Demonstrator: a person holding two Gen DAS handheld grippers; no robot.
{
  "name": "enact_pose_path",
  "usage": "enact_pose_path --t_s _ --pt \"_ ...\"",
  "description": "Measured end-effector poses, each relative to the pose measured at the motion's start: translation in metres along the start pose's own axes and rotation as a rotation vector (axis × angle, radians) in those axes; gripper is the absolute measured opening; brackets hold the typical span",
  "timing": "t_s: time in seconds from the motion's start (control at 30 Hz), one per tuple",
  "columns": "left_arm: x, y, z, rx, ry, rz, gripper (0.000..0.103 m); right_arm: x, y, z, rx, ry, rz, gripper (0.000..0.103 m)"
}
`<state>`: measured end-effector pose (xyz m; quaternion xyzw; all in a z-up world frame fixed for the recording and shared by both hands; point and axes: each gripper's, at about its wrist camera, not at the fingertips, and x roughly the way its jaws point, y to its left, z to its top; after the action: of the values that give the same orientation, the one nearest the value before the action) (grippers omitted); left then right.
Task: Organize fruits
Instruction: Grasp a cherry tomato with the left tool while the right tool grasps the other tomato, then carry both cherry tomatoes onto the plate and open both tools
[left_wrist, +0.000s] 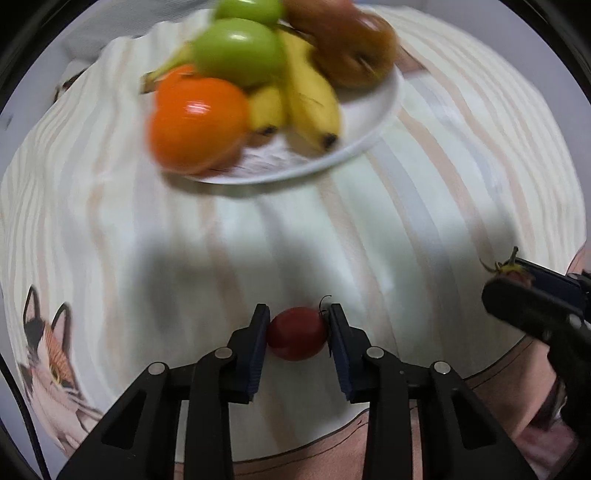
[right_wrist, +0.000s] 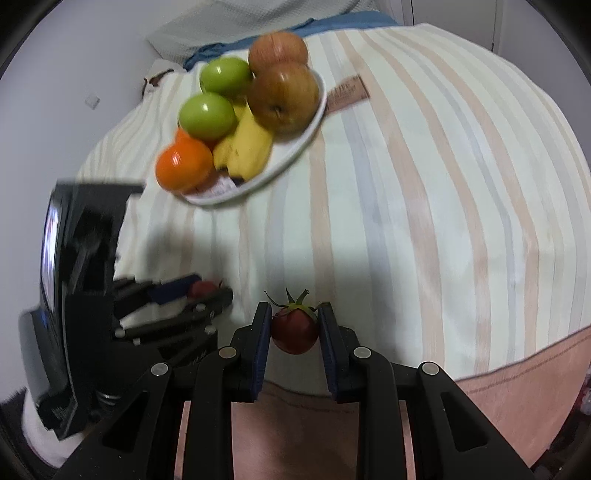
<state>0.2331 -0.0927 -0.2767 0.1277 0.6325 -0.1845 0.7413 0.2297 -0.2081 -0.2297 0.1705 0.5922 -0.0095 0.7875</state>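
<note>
My left gripper (left_wrist: 297, 334) is shut on a small red tomato (left_wrist: 297, 334) just above the striped cloth. My right gripper (right_wrist: 294, 328) is shut on another red tomato (right_wrist: 295, 330) with a green stem, held over the cloth. In the left wrist view the right gripper (left_wrist: 517, 271) shows at the right edge with its tomato. From the right wrist camera the left gripper (right_wrist: 201, 290) appears at the left with its tomato. A white plate (left_wrist: 369, 110) farther away carries two oranges (left_wrist: 197, 125), bananas (left_wrist: 310, 99), two green apples (left_wrist: 240, 50) and two brownish-red apples (left_wrist: 351, 55).
A striped cloth (right_wrist: 406, 203) covers the surface, with a pink border (right_wrist: 517, 387) along its near edge. A cat picture (left_wrist: 48, 354) is printed at the lower left. A folded towel and blue fabric (right_wrist: 314, 22) lie behind the plate (right_wrist: 295, 151) near the wall.
</note>
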Motion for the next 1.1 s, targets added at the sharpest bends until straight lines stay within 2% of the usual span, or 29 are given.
enact_pose_path --t_s 0.17,0.33,0.43,0.53,0.6,0.67,0.73,0.8,0.83,0.9,0.97,1.03,1.1 --pt "-0.037 0.039 0.025 -0.182 -0.064 -0.125 0.029 -0.006 0.007 0.032 -0.009 -0.05 0.061 0.028" --pt "-0.051 0.067 0.07 -0.293 -0.076 -0.264 0.029 0.004 0.025 0.072 -0.074 -0.095 0.082 0.028" --pt "-0.05 0.076 0.092 -0.322 -0.062 -0.306 0.029 0.013 0.032 0.093 -0.115 -0.1 0.086 0.028" --pt "-0.045 0.078 0.113 -0.319 -0.054 -0.309 0.03 0.024 0.037 0.11 -0.151 -0.087 0.094 0.028" --pt "-0.041 0.073 0.117 -0.317 -0.043 -0.31 0.031 0.037 0.038 0.119 -0.167 -0.042 0.113 0.028" --pt "-0.032 0.064 0.117 -0.317 -0.02 -0.321 0.031 0.043 0.035 0.122 -0.151 -0.041 0.114 0.03" --pt "-0.021 0.063 0.127 -0.325 0.009 -0.323 0.032 0.049 0.029 0.123 -0.131 -0.025 0.12 0.041" --pt "-0.02 0.06 0.13 -0.317 0.016 -0.304 0.032 0.051 0.021 0.121 -0.099 -0.024 0.101 0.062" --pt "-0.023 0.06 0.126 -0.312 0.015 -0.298 0.034 0.051 0.018 0.12 -0.085 -0.024 0.116 0.067" --pt "-0.023 0.056 0.127 -0.305 0.014 -0.292 0.04 0.048 0.01 0.117 -0.05 -0.03 0.124 0.086" --pt "-0.027 0.051 0.125 -0.294 0.003 -0.274 0.045 0.043 0.006 0.113 -0.039 -0.037 0.121 0.089" --pt "-0.035 0.045 0.12 -0.266 -0.016 -0.249 0.068 0.035 0.003 0.11 -0.027 -0.047 0.105 0.094" --pt "-0.044 0.041 0.114 -0.248 -0.038 -0.184 0.087 0.022 -0.001 0.106 -0.023 -0.065 0.067 0.097"
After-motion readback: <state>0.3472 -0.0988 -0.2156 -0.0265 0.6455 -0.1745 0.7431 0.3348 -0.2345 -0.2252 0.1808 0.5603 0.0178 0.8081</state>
